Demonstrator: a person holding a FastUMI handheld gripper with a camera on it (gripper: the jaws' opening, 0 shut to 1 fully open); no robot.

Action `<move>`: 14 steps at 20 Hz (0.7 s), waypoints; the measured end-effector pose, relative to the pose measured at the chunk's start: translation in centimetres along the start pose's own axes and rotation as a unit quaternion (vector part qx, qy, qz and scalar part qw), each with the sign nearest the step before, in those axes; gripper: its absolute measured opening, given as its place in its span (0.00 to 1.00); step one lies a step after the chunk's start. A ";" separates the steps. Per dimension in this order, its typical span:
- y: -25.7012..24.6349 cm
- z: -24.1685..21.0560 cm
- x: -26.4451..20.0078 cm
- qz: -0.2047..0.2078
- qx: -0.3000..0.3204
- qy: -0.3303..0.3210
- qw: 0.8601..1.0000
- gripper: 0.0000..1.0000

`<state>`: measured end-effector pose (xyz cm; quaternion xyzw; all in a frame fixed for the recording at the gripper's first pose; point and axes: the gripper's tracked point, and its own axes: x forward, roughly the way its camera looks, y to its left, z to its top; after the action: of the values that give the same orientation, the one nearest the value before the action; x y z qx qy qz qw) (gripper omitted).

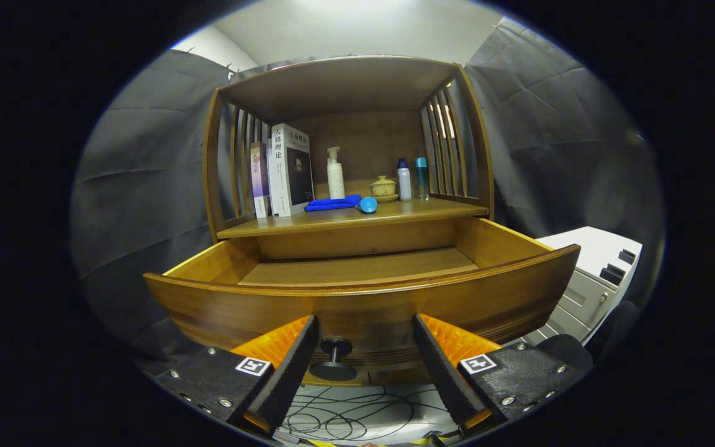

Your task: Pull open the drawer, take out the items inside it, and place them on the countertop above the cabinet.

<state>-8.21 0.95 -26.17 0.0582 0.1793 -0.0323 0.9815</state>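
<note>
Between the spread, empty fingers (364, 354) sits the open, bare drawer's (357, 298) knob (334, 359).

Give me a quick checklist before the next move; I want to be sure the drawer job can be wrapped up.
1. Drawer pulled open: ok.
2. Visible drawer floor bare: ok; the front strip behind the drawer's front panel is hidden, cannot tell.
3. Blue cloth and small blue item lying on the countertop: ok.
4. Gripper fingers spread, holding nothing: ok.
5. Knob between the fingers, untouched: ok.
</note>
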 end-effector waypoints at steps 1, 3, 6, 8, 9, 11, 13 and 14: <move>-0.1 0.0 0.1 0.001 -0.001 0.000 1.000 0.95; -0.1 0.1 0.4 0.006 0.000 -0.001 1.000 0.95; -0.4 0.2 1.1 0.014 0.007 0.000 1.000 0.95; -0.5 0.3 1.4 0.017 0.012 0.001 1.000 0.95; -0.6 0.3 1.5 0.018 0.014 0.002 1.000 0.95; -0.6 0.5 2.0 0.020 0.016 0.002 1.000 0.95; -0.7 0.6 2.6 0.021 0.015 0.001 1.000 0.95; -0.6 0.7 2.9 0.021 0.015 0.001 1.000 0.95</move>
<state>-5.36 0.12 -26.65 0.0771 0.1781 -0.0144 0.9809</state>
